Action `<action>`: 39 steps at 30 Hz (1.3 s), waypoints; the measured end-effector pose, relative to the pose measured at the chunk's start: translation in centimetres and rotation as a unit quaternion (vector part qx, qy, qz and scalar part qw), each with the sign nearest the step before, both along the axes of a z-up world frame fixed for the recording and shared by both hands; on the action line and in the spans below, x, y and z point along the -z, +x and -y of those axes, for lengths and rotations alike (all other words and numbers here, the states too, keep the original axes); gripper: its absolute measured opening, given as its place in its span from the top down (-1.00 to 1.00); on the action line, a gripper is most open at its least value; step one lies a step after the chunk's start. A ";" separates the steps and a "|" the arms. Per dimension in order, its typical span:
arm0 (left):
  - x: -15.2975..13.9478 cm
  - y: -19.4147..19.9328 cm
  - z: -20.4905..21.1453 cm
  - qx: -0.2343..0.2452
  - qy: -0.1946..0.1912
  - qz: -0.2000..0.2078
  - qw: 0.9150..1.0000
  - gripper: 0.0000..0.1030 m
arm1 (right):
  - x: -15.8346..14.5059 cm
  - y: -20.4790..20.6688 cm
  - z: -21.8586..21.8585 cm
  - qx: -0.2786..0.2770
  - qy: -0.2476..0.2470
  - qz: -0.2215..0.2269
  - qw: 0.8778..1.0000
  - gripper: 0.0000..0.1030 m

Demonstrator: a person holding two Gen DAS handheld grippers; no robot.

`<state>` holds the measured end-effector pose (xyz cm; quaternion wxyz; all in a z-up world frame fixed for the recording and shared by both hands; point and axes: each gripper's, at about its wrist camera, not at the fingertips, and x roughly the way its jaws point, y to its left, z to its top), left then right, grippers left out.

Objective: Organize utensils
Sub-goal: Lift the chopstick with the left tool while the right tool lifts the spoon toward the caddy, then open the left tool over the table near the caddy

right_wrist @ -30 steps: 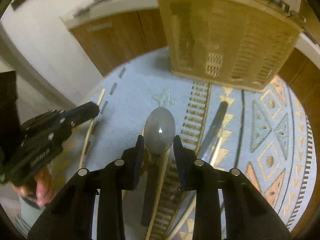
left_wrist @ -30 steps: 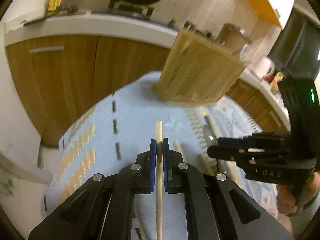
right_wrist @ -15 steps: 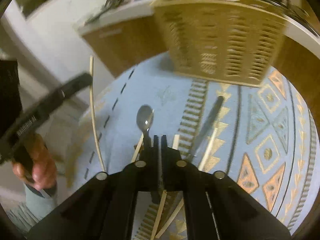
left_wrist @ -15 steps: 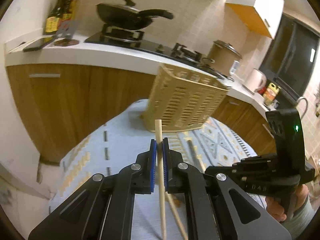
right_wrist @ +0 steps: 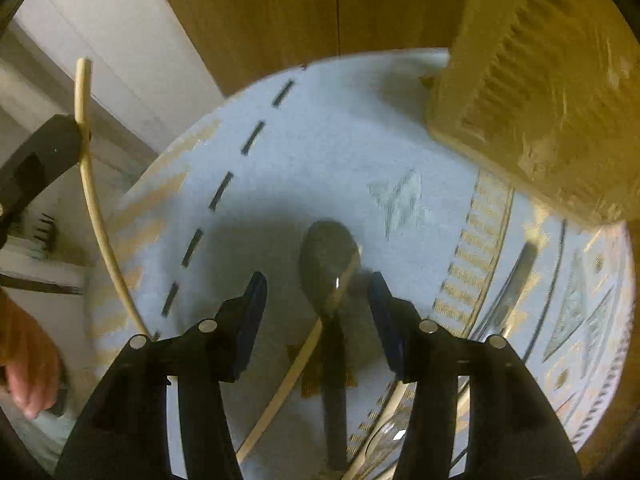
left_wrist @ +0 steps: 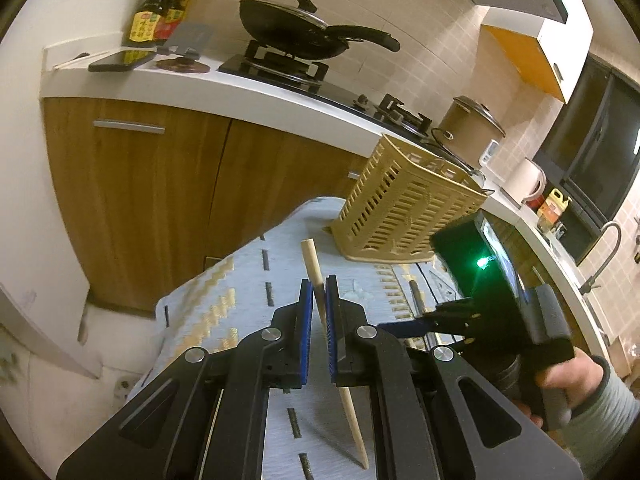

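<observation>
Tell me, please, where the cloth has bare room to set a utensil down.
Free: the pale blue patch between the dashed line and the basket, beyond the spoon. Crowded: around the spoon and right of it, where chopsticks and another utensil lie.

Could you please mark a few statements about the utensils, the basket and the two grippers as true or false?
1. The left gripper is shut on a wooden chopstick. True.
2. The spoon is lifted clear of the mat. False: it lies on the patterned mat, between the opening fingers of the right gripper, not pressed.
3. The slatted basket stands on the mat. True.
4. The held chopstick is inside the basket. False: it is outside, short of it.
5. A black pan sits on the stove. True.
</observation>
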<state>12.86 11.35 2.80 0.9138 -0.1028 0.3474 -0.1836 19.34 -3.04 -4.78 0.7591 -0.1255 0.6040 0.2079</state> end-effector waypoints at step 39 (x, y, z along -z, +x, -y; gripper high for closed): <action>-2.7 2.7 2.3 0.025 -0.016 -0.022 0.999 0.46 | -14.2 -9.0 15.0 0.100 0.228 0.250 0.936 0.44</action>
